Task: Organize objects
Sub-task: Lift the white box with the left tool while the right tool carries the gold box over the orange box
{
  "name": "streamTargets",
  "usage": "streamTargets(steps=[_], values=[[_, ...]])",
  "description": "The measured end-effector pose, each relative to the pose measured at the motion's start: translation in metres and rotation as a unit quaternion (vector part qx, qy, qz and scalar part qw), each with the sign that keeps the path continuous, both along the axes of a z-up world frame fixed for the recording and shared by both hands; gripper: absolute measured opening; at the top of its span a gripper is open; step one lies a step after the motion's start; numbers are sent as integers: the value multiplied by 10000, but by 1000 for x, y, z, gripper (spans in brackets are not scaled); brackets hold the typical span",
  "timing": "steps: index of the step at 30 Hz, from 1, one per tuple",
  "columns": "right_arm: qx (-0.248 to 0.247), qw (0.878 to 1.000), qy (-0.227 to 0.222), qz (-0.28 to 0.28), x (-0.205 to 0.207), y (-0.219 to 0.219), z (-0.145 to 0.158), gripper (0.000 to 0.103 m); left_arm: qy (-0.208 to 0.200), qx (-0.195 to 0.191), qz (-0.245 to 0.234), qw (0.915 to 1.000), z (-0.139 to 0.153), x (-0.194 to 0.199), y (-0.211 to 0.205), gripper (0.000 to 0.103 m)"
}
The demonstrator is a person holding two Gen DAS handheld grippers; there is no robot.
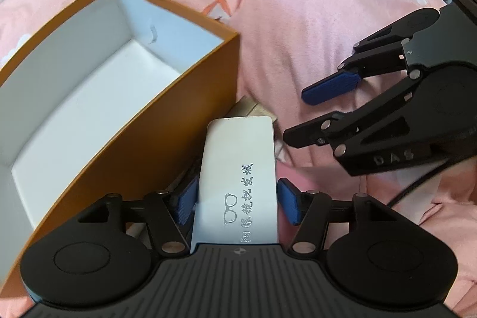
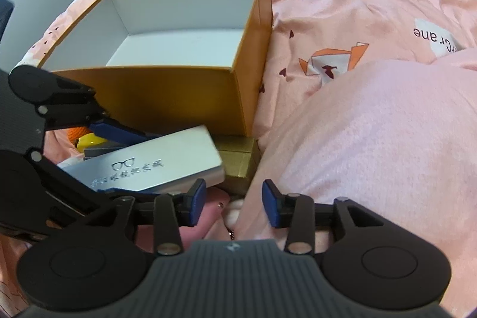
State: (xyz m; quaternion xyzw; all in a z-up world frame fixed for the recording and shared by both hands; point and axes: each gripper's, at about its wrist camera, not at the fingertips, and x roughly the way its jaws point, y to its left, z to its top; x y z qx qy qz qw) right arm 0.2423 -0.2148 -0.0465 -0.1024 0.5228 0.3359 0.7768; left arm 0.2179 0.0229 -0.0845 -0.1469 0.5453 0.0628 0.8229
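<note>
Clamped on a silver-white glasses case (image 1: 238, 184), the left gripper (image 1: 237, 203) has a blue pad pressed against each long side, about halfway along the printed lettering and small spectacles logo. Seen from the right wrist, that case (image 2: 155, 166) lies tilted, with the left gripper's blue fingers (image 2: 119, 133) reaching along its upper and lower edges.

Beside it, the right gripper (image 2: 234, 206) has its two blue pads set apart with nothing between them; only pink fabric shows in the gap. From the left wrist view this right gripper (image 1: 310, 115) hangs just off to the right of the case, one blue-tipped finger above and one black finger below, spread and touching nothing visible.

Just under the far end of the case sits a gold-coloured flat box (image 2: 238, 160), partly hidden. A yellow object (image 2: 88, 142) peeks out behind the left gripper's finger; what it is cannot be told.

Further out stands an open orange cardboard box (image 1: 190, 97) with a white interior, its near wall right behind the case and its inside bare. To the right a plain pink pillow (image 2: 381, 139) bulges up. All of it rests on a pink bedsheet (image 2: 342, 14) printed with clouds and origami birds.
</note>
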Motion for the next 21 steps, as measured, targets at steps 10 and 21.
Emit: streamTargets(steps=[10,21], values=[[-299,9995,-72,-86,6,32,-8,70,-404,74,692,9968,42,-64,18,67],[-785,9959,260,-358,29,69,-43,65,-861,113,1243,9884,85,-102,41,66]])
